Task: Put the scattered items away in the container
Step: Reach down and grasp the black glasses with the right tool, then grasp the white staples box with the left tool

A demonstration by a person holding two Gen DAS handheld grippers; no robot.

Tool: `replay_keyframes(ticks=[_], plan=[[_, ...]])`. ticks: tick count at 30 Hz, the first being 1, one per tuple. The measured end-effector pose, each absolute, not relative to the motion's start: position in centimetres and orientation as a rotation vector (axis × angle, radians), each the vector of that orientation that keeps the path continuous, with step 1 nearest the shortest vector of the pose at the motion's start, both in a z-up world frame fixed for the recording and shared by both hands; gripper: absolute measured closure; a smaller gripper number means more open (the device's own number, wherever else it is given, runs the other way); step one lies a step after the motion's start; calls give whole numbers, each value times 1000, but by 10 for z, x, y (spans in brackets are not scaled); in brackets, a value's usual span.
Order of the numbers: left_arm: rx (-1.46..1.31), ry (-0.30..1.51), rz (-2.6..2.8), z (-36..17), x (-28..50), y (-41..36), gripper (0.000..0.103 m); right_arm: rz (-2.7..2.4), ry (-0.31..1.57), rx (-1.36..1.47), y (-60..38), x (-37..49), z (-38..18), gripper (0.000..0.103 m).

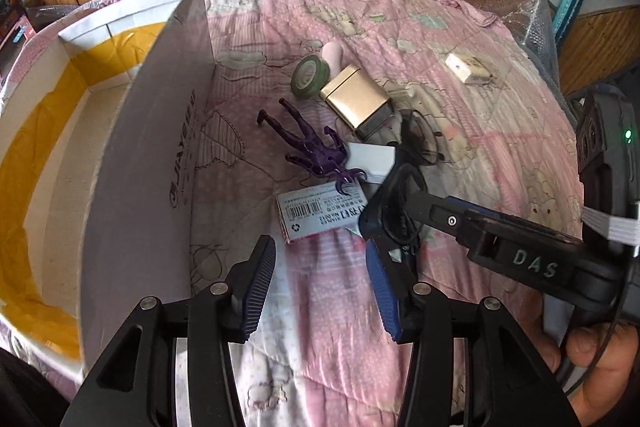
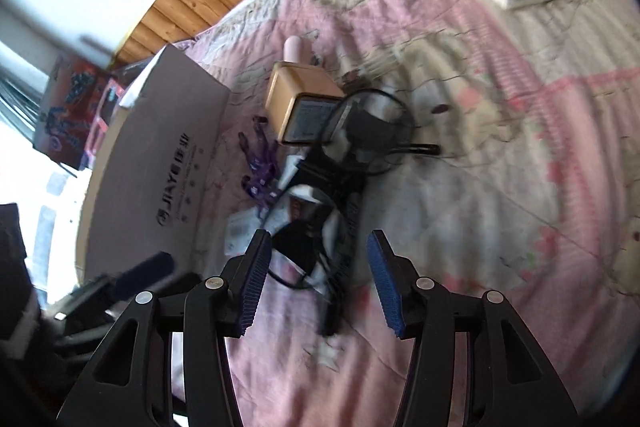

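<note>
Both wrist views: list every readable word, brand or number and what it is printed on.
"DAS": right tongs, on the arm.
"JIAYE", followed by unreadable characters: cardboard box, outer wall.
Barcode, recycling mark and small print: flat white packet, too small to read.
Label on gold box: blurred.

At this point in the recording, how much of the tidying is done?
Little, it seems: the visible part of the white cardboard box holds only yellow lining. In hand: the right gripper is open over the black tangled cord; the left gripper is open and empty. Left on the pink quilt: purple toy figure, gold tin, green tape roll, barcoded packet, small white box.
</note>
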State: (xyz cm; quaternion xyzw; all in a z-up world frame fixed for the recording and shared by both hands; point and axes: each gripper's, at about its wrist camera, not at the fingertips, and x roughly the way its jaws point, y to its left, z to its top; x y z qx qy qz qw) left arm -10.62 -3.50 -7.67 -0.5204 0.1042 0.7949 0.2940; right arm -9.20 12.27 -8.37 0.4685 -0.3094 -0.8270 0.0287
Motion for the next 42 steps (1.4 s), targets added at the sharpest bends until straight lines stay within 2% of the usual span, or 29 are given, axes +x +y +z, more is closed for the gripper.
replay_keyframes(ticks=[6,8,10,11,14,17,19,21,23,24,25,26,34,38,39,40,42], plan=[[-1405,277,2113,-89,-118,-33,54,-2590,-883,1476,116,-128,-94,44],[-1418,283,2108,-96,-122,-30,54,-2582,-843,1525,118,-133,-100,46],[-1430,279,2103,-101,-125,-28,54,-2548,-875,1602,131,-127,-101,57],[-1433,275,2100,-103,-127,-26,54,-2552,-885,1624,139,-122,-100,60],[-1434,274,2084,-111,-129,-17,54,-2551,-1005,1637,174,-100,-100,62],[-1402,312,2075,-119,-130,-9,47,-2566,-1099,1650,202,-83,-104,62],[-1357,342,2090,-121,-130,-6,37,-2573,-1105,1674,212,-82,-108,62],[-1347,349,2086,-126,-133,-4,34,-2569,-1051,1693,211,-87,-109,59],[-1354,308,2061,-128,-134,-6,33,-2605,-908,1727,201,-93,-107,58],[-1377,283,2008,-129,-133,-7,35,-2620,-859,1732,197,-95,-106,56],[-1399,250,1938,-129,-130,-7,44,-2630,-824,1734,193,-97,-106,54],[-1413,226,1871,-127,-125,-7,46,-2633,-798,1735,192,-98,-106,54],[-1234,447,1929,-114,-92,3,43,-2637,-827,1687,203,-93,-107,53],[-1123,572,1874,-120,-79,24,43,-2636,-740,1711,202,-88,-103,56],[-1123,590,1868,-118,-76,24,43,-2631,-718,1721,202,-88,-102,56],[-1144,576,1842,-114,-74,23,50,-2624,-701,1735,203,-86,-102,56],[-1171,516,1813,-105,-72,17,51,-2615,-700,1747,208,-83,-101,56]])
